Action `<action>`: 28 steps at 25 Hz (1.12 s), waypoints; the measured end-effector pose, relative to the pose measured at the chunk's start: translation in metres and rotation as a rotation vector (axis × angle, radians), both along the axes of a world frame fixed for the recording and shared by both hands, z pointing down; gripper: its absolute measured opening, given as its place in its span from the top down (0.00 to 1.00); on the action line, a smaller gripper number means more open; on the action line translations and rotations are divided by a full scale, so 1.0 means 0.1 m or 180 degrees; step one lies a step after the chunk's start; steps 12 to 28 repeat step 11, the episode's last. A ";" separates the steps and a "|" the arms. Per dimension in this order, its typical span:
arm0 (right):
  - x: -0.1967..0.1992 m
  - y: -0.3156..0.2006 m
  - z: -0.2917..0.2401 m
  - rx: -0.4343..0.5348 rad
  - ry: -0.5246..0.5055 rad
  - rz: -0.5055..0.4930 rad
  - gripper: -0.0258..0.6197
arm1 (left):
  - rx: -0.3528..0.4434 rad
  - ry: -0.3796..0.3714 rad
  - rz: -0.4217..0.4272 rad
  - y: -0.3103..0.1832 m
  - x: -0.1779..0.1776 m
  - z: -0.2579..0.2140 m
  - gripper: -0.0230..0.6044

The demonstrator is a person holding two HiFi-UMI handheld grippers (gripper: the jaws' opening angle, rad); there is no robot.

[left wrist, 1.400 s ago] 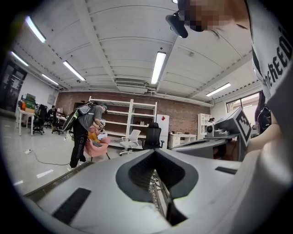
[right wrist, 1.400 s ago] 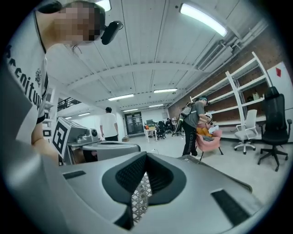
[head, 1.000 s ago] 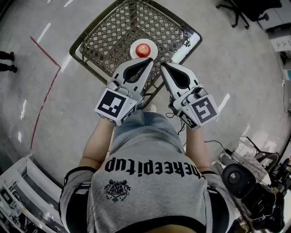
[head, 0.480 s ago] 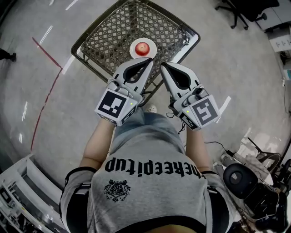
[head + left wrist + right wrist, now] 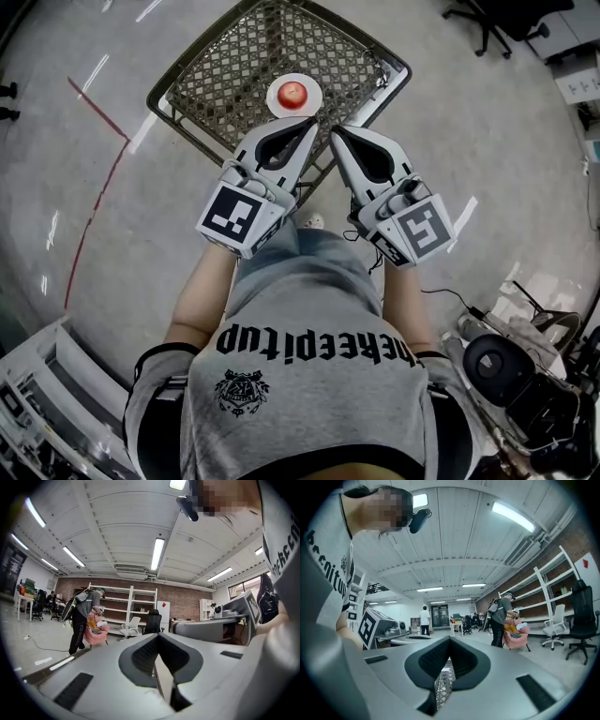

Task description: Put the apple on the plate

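Observation:
A red apple (image 5: 293,93) rests on a small white plate (image 5: 316,98) at the near edge of a metal mesh table (image 5: 234,75). My left gripper (image 5: 311,123) and right gripper (image 5: 334,132) are held side by side, level, in front of my body, their tips just short of the plate. Both are shut with nothing between the jaws. In the left gripper view the left gripper (image 5: 158,635) points out into the room. In the right gripper view the right gripper (image 5: 450,639) does the same, with a strip of the mesh table (image 5: 444,684) showing below its tips.
The mesh table stands on a grey floor with a red line (image 5: 94,187) at the left. An office chair (image 5: 487,23) is at the top right, and equipment and cables (image 5: 525,375) at the bottom right. A person (image 5: 500,618) stands by a pink chair near white shelves.
The table with the plate and apple sits slightly higher in the head view than a second ago. Both grippers keep their pose and stay shut.

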State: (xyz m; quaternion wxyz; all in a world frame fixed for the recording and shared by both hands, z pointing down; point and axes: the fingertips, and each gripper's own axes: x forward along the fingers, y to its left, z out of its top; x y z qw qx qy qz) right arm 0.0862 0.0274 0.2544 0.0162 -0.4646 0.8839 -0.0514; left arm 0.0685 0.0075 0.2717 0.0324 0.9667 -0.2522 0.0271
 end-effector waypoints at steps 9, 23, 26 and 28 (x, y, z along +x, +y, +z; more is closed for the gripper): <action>0.00 0.10 0.00 0.0018 -0.0028 -0.0018 0.97 | 0.0006 0.0016 -0.0010 0.10 0.00 -0.02 0.91; 0.00 0.14 -0.01 0.0017 -0.0031 -0.0021 0.97 | 0.0011 0.0017 -0.0008 0.15 0.01 -0.03 0.91; 0.00 0.14 -0.01 0.0017 -0.0031 -0.0021 0.97 | 0.0011 0.0017 -0.0008 0.15 0.01 -0.03 0.91; 0.00 0.14 -0.01 0.0017 -0.0031 -0.0021 0.97 | 0.0011 0.0017 -0.0008 0.15 0.01 -0.03 0.91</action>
